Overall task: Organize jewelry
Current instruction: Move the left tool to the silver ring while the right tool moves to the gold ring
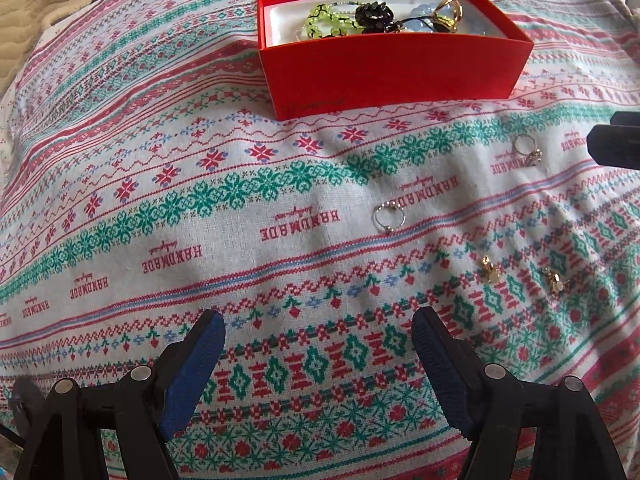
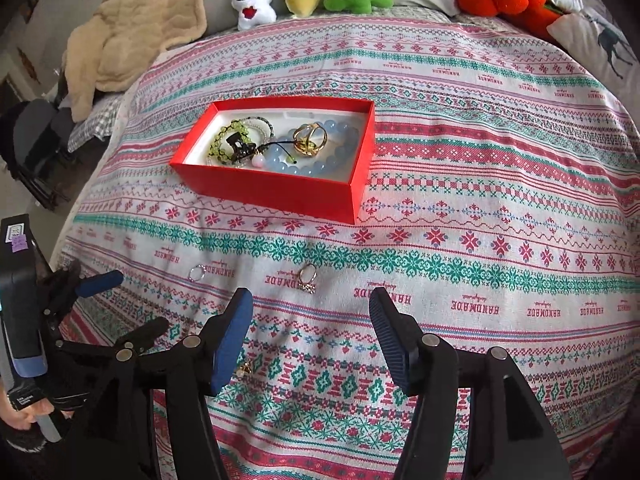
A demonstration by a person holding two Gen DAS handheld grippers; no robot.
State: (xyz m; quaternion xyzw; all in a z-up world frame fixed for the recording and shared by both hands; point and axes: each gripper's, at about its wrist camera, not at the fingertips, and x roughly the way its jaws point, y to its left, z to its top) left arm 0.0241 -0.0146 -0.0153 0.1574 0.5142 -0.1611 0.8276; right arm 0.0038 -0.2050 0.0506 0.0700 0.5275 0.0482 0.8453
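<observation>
I'm hovering both wide-open, empty: right gripper nearer, gold ring lying flat just ahead; left gripper farther off.

An open red box with a white lining sits on the patterned bedspread. Inside it lie a green bead bracelet, a dark hair clip, a pale blue bead bracelet and a chunky gold ring, all piled loosely together. In front of the box, loose on the bedspread, a thin silver ring lies flat over the "HANDMADE" print. To its right, well apart, is a gold ring with a stone cluster. Nearer the camera lie two small gold earrings, side by side but not touching.
</observation>
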